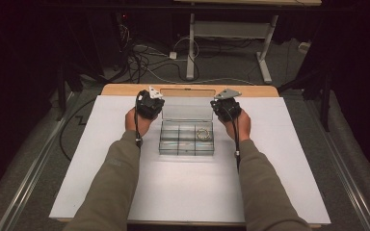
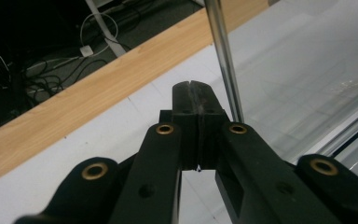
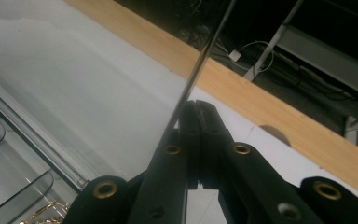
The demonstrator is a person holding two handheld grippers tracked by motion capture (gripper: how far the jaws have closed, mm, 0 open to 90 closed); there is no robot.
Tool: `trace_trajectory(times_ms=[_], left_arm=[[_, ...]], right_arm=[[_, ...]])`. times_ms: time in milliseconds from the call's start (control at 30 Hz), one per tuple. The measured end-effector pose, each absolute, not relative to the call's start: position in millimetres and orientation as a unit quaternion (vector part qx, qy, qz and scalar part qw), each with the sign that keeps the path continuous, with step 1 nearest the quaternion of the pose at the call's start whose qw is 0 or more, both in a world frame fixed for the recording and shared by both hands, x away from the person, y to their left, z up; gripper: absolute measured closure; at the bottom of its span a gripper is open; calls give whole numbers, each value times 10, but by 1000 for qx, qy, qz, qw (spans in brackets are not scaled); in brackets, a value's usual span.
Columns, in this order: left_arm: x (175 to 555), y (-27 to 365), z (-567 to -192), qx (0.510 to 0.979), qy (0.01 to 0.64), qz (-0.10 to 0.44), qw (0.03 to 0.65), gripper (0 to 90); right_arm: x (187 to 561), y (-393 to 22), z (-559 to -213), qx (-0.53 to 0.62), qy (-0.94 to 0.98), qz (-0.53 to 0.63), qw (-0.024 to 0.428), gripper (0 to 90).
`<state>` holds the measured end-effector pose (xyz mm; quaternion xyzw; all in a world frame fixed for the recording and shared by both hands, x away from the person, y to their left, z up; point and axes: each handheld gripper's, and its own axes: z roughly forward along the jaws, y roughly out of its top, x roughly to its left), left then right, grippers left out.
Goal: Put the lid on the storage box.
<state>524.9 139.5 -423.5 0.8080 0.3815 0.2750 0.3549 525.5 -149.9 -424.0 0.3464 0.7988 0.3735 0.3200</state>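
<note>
Listing from left to right across my white work mat (image 1: 101, 159): left gripper (image 1: 150, 103), jaws pressed together with nothing pinched, held just beside the left edge of the raised lid (image 1: 187, 108); in the left gripper view the closed tips (image 2: 192, 93) sit right next to that lid's edge (image 2: 223, 60), whether touching I cannot tell, placed there, I judge, to steady or push the lid from its side. Next, centre: one clear plastic compartment box (image 1: 187, 139), lid standing open and roughly upright at its far side, tray part resting on the mat between my hands; dividers split it into small cells, most of which look empty. One item in stock: a gold-coloured chain (image 1: 204, 134), coiled in the far right cell; the right gripper view catches a bit of it (image 3: 44, 211) at the bottom left. Next, right gripper (image 1: 225, 106), jaws likewise pressed together and empty, mirrored at the lid's right edge; its tips (image 3: 196, 112) lie against or just beside the thin lid edge (image 3: 200, 65). Both closed tools flank the lid, so that, by my reading, it can be swung evenly without twisting. Beyond: the wooden table edge (image 1: 125, 89), then cables (image 1: 144, 62) on the floor.
</note>
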Motion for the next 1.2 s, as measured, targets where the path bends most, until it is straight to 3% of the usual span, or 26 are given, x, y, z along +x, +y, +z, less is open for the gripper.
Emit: trace_trajectory(times_ms=[1200], left_arm=[[5012,1458,-3936,804,341,307,379,862]], right_arm=[[4936,-1541,-3954,334,767,418,355,900]])
